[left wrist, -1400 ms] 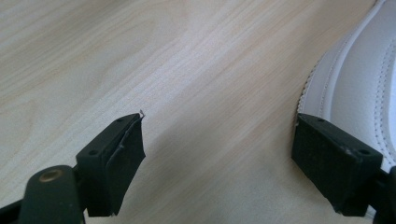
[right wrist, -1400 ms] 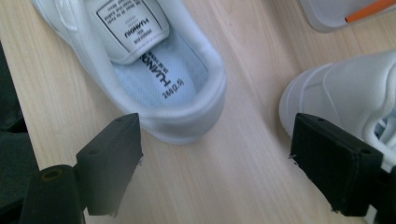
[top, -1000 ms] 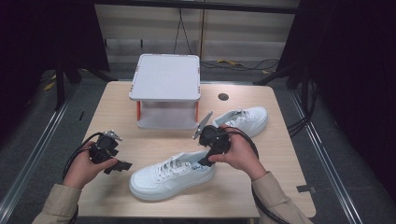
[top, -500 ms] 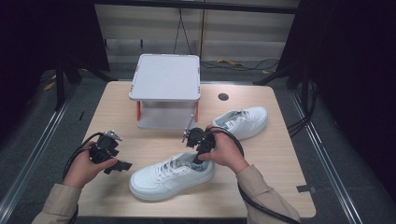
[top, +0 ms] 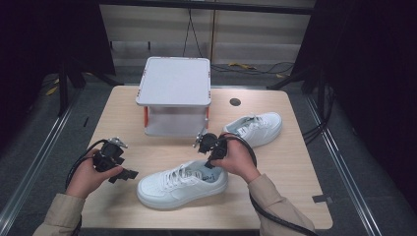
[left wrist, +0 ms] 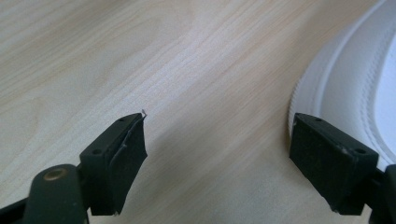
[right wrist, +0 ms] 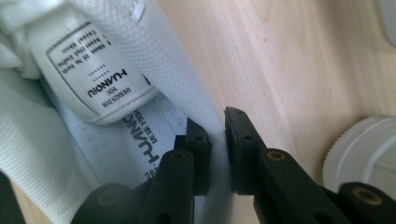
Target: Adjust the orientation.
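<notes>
Sneaker [top: 182, 183] is lying long-ways across the near table [top: 295, 162], its heel collar pinched in the closed right gripper [right wrist: 217, 154], while the wide-open, empty left gripper [left wrist: 217, 163] is waiting just beside its toe

A light wooden table [top: 123, 105] is shown. On it are set a white two-tier stand [top: 174, 96], a near sneaker [top: 182, 183] and a far sneaker [top: 255, 128].

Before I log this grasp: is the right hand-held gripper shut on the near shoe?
Shut on it. The right hand-held gripper has one jaw inside and one outside the near shoe, pinching its collar wall.
</notes>
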The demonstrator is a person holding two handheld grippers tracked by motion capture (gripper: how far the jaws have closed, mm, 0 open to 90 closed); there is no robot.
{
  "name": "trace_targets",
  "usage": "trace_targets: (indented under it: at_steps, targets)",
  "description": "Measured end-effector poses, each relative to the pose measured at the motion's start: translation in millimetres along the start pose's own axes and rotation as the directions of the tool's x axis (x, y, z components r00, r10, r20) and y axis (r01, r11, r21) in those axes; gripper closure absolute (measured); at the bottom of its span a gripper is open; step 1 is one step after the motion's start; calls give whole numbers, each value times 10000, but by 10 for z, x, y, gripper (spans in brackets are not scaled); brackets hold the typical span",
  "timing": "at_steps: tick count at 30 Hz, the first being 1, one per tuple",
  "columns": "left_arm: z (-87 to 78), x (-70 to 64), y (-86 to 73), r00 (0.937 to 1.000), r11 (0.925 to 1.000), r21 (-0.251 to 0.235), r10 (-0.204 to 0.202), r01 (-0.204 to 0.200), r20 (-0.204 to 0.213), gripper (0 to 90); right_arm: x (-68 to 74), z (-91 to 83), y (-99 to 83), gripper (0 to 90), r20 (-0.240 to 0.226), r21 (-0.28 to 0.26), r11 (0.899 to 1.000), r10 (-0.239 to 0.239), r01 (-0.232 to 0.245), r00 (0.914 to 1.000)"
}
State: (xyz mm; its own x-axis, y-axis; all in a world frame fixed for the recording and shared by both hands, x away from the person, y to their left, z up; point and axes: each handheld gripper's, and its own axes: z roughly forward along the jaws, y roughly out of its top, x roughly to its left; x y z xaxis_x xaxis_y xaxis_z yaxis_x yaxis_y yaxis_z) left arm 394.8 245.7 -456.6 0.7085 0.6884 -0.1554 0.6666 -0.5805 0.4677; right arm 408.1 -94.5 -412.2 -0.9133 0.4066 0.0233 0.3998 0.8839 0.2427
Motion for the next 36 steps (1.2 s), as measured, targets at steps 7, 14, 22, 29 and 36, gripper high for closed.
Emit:
trace_targets:
  at_steps: [7, 14, 22, 29, 36]
  targets:
    - [-48, -2, 12, 10000, 9998, -188, 3, -5, -77, 185, -164, -289, -107, 819, 667, -1032, 9821, 1649, -1576, 9841]
    - [-32, -13, 26, 10000, 9998, -173, 79, -79, 26, 185, -354, -410, -141, 817, 549, -2161, 9124, 3667, -3475, 9287]
    - [-41, -102, 79, 9991, 9990, -158, 414, -412, 101, 187, -237, -134, 29, 779, 757, -1459, 9014, 4210, -4076, 9039]
    - [-40, -317, 213, 9953, 9959, 43, 905, -907, 332, 188, -112, -122, -8, 564, 245, -853, 9182, 3900, -3868, 9205]
    - [8, -649, 414, 9785, 9835, 32, 1798, -1810, 1009, 156, -162, -345, -217, 407, 111, -1380, 9073, 4024, -3971, 9154]
